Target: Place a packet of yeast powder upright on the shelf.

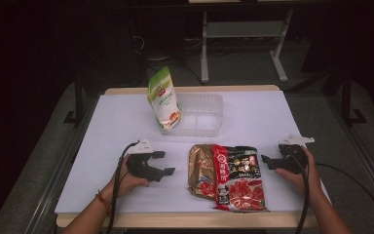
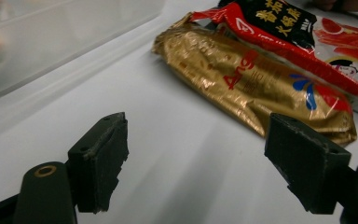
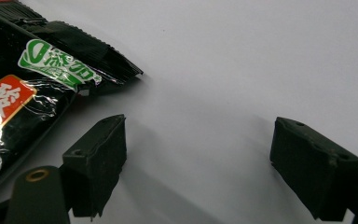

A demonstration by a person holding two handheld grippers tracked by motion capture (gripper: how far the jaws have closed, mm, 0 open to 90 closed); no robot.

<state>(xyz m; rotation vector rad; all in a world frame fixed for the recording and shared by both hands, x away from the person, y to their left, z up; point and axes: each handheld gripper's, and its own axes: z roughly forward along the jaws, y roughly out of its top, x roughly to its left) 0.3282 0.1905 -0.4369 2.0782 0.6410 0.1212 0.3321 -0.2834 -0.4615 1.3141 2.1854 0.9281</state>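
While the room around it lies dark, a white table point(image 1: 126, 131) carries a clear plastic tub point(image 1: 202, 114) with a green-and-white pouch point(image 1: 164, 97) leaning at its left end. Nearer the person, a gold packet point(image 1: 200, 170) lies partly under a red-and-black packet point(image 1: 236, 178). Seen from the left gripper point(image 1: 161, 163), the gold packet's red lettering is legible just ahead. Its jaws stand wide apart, holding nothing. Beside the red-and-black packet, the right gripper point(image 1: 267, 161) also gapes empty over bare table.

Both tools point(image 1: 163, 163) point(image 1: 268, 161) wide open, empty
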